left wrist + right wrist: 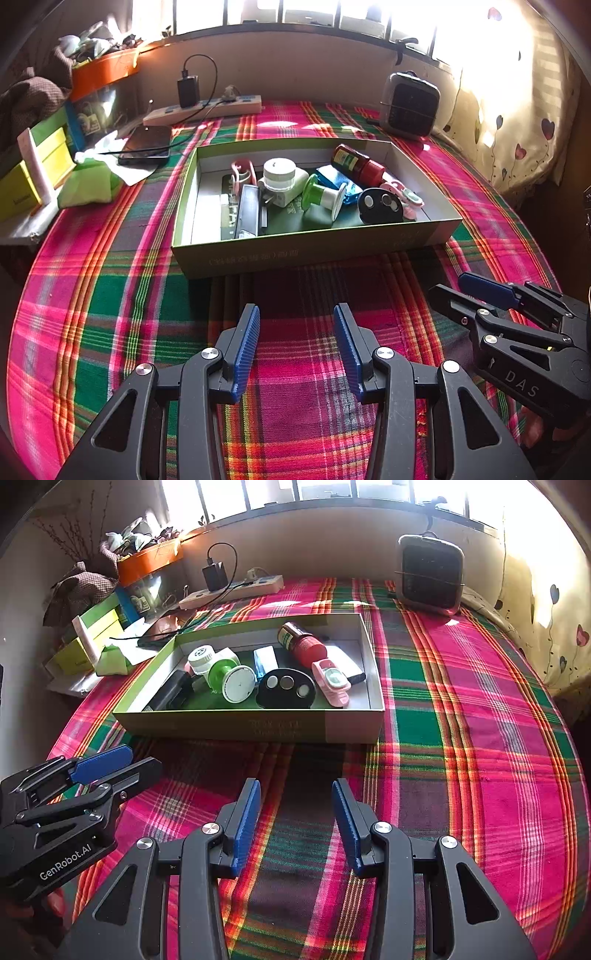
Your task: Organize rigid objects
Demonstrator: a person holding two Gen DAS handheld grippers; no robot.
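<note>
A shallow green cardboard box [295, 251] [221, 725] sits on the plaid cloth and holds several objects: a red-capped bottle [356, 164] [301, 644], a green and white spool [323, 195] [229, 677], a black oval case [380, 206] [286, 692], a white plug adapter [280, 177] [201, 659], a pink clip [330, 681] and a black bar [247, 210]. My left gripper [296, 321] is open and empty, in front of the box. My right gripper [295, 794] is open and empty, beside it.
A small heater [410, 107] [430, 574] stands at the back right. A power strip [203, 109] with a charger, a phone [146, 146], green boxes [33, 173] and clutter lie at the back left. A curtain [517, 129] hangs on the right.
</note>
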